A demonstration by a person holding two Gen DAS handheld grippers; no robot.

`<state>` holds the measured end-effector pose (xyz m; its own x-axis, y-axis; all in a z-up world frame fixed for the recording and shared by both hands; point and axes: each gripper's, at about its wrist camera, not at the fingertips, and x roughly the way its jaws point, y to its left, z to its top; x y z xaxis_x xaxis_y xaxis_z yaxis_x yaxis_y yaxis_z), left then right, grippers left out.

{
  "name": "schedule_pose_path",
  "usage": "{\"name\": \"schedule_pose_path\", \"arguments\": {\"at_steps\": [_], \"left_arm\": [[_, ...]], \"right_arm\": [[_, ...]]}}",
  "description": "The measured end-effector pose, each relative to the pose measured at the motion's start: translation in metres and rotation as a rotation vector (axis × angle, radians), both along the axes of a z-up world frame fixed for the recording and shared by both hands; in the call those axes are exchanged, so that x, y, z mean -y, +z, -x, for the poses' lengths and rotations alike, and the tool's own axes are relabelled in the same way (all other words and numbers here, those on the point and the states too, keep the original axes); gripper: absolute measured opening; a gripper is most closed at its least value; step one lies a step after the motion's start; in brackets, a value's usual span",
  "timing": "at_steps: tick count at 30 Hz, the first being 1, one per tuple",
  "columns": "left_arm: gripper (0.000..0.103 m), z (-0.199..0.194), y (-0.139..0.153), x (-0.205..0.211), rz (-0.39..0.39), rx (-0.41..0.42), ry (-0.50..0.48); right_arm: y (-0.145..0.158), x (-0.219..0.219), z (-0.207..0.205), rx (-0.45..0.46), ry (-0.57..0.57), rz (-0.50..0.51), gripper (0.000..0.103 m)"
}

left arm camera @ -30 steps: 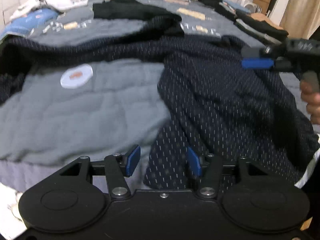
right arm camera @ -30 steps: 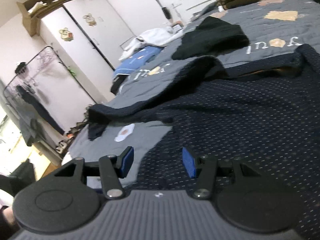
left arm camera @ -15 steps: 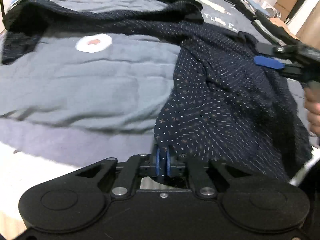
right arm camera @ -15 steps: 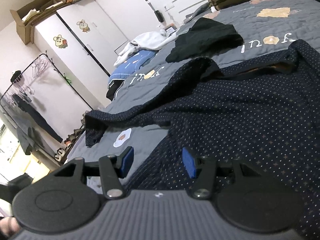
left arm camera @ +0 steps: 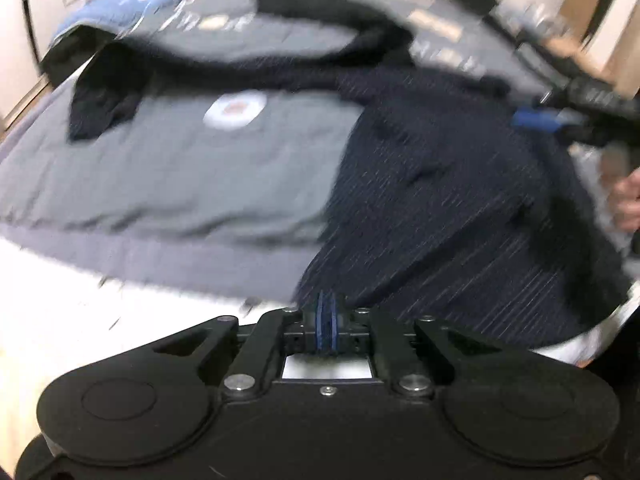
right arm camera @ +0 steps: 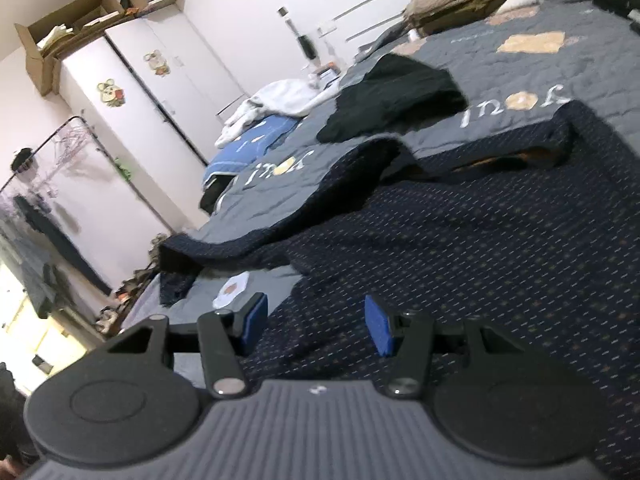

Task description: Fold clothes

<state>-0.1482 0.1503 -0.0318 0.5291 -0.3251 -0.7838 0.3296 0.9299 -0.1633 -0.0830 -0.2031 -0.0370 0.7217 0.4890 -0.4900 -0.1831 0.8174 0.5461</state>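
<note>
left claw (left arm camera: 327, 322): clamped on navy shirt (left arm camera: 440, 200) hem, at bed (left arm camera: 160, 184) edge (view blurred) | right claw (right arm camera: 316, 322): apart, over shirt, pads not pressing it

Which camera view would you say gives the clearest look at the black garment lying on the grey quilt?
The right wrist view: the black garment is sharp there, a crumpled heap on the grey quilt beyond the navy dotted shirt. The left wrist view shows it only blurred, near the top edge.
</note>
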Motion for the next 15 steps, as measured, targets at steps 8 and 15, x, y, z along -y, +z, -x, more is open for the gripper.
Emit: {"name": "schedule_pose_path", "arguments": {"at_steps": [8,15], "left_arm": [[0.044,-0.031,-0.001,0.074,0.142,0.147,-0.090],[0.056,-0.060,-0.008,0.146,0.336,0.204,-0.173]], "right_arm": [[0.004,0.046,0.017,0.011,-0.162,0.142,0.053],[0.002,0.116,0.054,-0.046,-0.361,0.262,0.053]]}}
